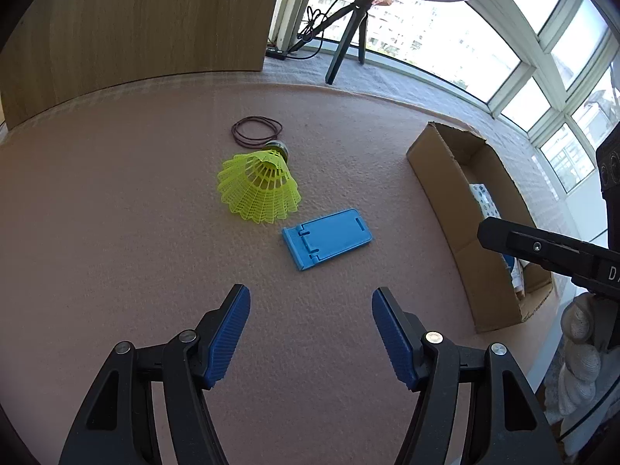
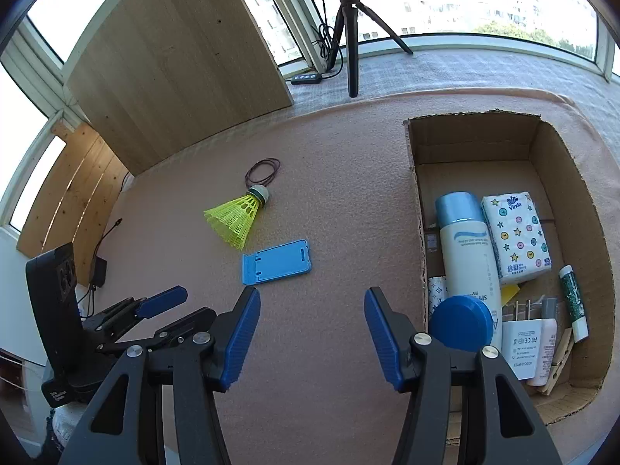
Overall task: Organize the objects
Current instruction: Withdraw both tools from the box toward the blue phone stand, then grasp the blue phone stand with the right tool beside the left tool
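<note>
A: Three things lie loose on the surface (image 2: 329, 193): the bands (image 1: 256, 130), the shuttlecock (image 1: 259, 186) and the blue stand (image 1: 327, 237), all well left of the box (image 2: 420, 209).

B: Likely because the box already holds the bottle (image 2: 467, 255), the tissues (image 2: 517, 238) and other bits.

A: And the jaws?

B: The left gripper (image 1: 311, 333) has its jaws apart and empty, just short of the stand. The right gripper (image 2: 312, 335) is half open, holding nothing, beside the box.
</note>
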### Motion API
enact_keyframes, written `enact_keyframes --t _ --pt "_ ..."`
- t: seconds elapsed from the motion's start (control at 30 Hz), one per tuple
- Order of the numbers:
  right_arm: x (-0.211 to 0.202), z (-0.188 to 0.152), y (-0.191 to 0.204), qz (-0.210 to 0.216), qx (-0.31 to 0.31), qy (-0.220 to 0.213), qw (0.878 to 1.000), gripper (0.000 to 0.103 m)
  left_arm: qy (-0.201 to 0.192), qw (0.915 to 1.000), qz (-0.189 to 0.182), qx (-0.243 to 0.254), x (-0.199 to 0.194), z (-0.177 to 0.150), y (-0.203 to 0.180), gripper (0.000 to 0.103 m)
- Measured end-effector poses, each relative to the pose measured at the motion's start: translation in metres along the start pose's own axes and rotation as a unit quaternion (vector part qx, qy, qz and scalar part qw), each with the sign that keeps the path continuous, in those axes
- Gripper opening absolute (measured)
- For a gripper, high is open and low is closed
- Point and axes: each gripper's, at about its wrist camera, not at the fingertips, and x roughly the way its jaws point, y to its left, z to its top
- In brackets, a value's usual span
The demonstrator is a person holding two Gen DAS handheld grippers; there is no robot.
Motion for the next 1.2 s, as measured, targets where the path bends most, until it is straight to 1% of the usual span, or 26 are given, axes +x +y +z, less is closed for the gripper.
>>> enact_keyframes --t 0.1,0.17,0.33,0.5,0.6,0.67,0.83,1.03,1.17,1.2 --pt "0.02 0.011 0.007 0.007 -0.003 0.021 1.0 0.052 0.004 1.0 -0.006 -0.004 0.008 0.003 0.0 0.068" --pt "0.035 0.016 0.011 0.019 -0.002 0.039 0.999 0.052 0.007 0.9999 -0.009 -0.007 0.014 0.004 0.001 0.068" --pt "0.064 0.024 0.017 0.024 0.002 0.074 0.997 0.052 0.015 0.9996 -0.017 -0.014 0.026 0.006 0.003 0.067" --pt "0.085 0.031 0.016 0.019 0.007 0.097 0.995 0.052 0.024 0.9991 -0.024 -0.025 0.038 0.009 0.007 0.057" --pt "0.095 0.035 0.016 0.015 0.009 0.109 0.994 0.051 0.029 0.9987 -0.029 -0.03 0.044 0.011 0.008 0.054" --pt "0.1 0.036 0.016 0.014 0.011 0.116 0.993 0.05 0.032 0.9985 -0.03 -0.033 0.048 0.012 0.008 0.053" --pt "0.11 0.039 0.011 -0.002 0.019 0.12 0.993 0.043 0.032 0.9984 -0.031 -0.035 0.055 0.015 0.006 0.048" --pt "0.119 0.04 0.007 -0.001 0.025 0.127 0.992 0.036 0.032 0.9985 -0.028 -0.034 0.061 0.02 0.006 0.04" --pt "0.12 0.041 0.007 0.0 0.023 0.127 0.992 0.03 0.033 0.9987 -0.026 -0.03 0.063 0.021 0.004 0.035" --pt "0.121 0.04 0.008 0.002 0.023 0.128 0.992 0.027 0.033 0.9987 -0.026 -0.029 0.064 0.021 0.004 0.034"
